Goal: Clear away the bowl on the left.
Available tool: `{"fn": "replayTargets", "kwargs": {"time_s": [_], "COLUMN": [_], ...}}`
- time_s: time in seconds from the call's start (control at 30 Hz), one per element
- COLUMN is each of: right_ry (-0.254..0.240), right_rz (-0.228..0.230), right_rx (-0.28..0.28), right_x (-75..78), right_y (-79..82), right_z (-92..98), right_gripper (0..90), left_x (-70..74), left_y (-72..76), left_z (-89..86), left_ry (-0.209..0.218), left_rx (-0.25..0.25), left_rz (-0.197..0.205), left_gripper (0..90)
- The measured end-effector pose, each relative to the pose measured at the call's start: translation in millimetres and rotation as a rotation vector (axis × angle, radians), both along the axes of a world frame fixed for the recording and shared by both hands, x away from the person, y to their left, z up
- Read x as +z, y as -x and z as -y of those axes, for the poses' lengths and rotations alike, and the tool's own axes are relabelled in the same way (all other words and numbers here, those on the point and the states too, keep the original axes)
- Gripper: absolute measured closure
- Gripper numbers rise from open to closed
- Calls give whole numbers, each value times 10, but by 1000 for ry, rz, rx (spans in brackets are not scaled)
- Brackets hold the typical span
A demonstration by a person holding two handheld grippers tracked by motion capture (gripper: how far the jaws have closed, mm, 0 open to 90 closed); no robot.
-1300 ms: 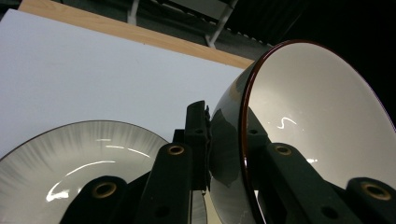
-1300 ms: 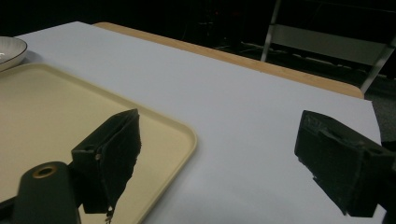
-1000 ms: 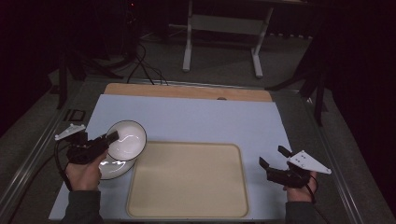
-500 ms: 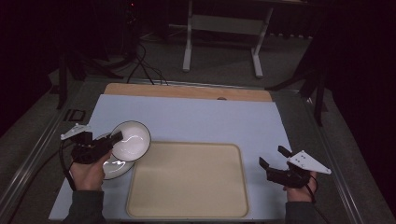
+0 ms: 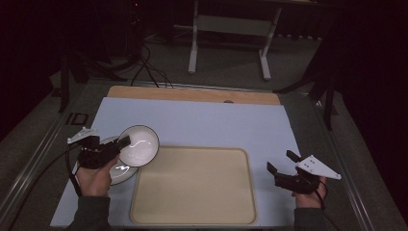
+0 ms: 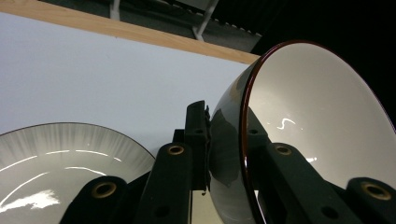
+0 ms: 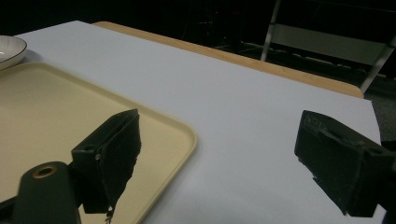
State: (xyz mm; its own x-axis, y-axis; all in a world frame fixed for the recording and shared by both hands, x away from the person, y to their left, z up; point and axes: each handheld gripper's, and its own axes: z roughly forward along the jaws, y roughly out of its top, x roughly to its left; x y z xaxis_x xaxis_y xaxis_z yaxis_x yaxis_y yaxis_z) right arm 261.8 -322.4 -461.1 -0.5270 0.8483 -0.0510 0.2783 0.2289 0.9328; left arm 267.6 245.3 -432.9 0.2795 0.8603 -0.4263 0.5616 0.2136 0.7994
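My left gripper [image 5: 124, 142] is shut on the wall of a bowl [image 5: 140, 144], white inside with a dark outside and a thin red rim. The bowl is tipped on its side and held just above a grey-white plate [image 5: 115, 175] at the table's left. In the left gripper view one jaw presses the outside of the bowl [image 6: 317, 107], the other the inside, and the plate [image 6: 56, 154] lies lower left. A cream tray [image 5: 192, 187] lies front centre. My right gripper [image 5: 281, 160] rests at the tray's right with open jaws and nothing between them.
A pale blue mat [image 5: 202, 122] covers the table, and a wooden strip [image 5: 192, 94] runs along its far edge. The right gripper view shows the tray [image 7: 56, 107] and the plate's edge [image 7: 7, 49] on its left. Past the table are dark floor, cables and a metal stand [image 5: 228, 29].
The bowl in my left gripper has drifted slightly right, toward the tray, still gripped and tilted. The right gripper has stayed where it was.
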Motion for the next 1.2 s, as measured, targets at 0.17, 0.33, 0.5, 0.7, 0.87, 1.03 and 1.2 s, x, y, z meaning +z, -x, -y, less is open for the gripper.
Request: {"fn": "replayTargets", "kwargs": {"time_s": [0.17,0.33,0.5,0.7,0.87,1.03,1.2], "right_ry": [0,-1,-1,1,1,1,1], "right_rz": [0,1,1,1,1,1,1], "right_rx": [-1,0,-1,-1,-1,-1,-1], "right_x": [0,1,1,1,1,1,1], "right_y": [0,1,2,2,3,3,3], "right_z": [2,2,2,1,2,3,2], "right_gripper": [139,140,140,140,140,140,140], "left_x": [-9,-12,-15,-23,-27,-37,-45], "left_y": [-12,-18,-25,-34,-40,-49,-55], "left_z": [34,74,109,158,200,245,280], "left_ry": [6,1,-3,-9,-14,-20,-24], "left_rx": [-17,-26,-35,-44,-55,-67,-75], "left_rz": [-3,-4,-3,-9,-11,-15,-19], "left_gripper": [792,792,792,792,792,792,792]}}
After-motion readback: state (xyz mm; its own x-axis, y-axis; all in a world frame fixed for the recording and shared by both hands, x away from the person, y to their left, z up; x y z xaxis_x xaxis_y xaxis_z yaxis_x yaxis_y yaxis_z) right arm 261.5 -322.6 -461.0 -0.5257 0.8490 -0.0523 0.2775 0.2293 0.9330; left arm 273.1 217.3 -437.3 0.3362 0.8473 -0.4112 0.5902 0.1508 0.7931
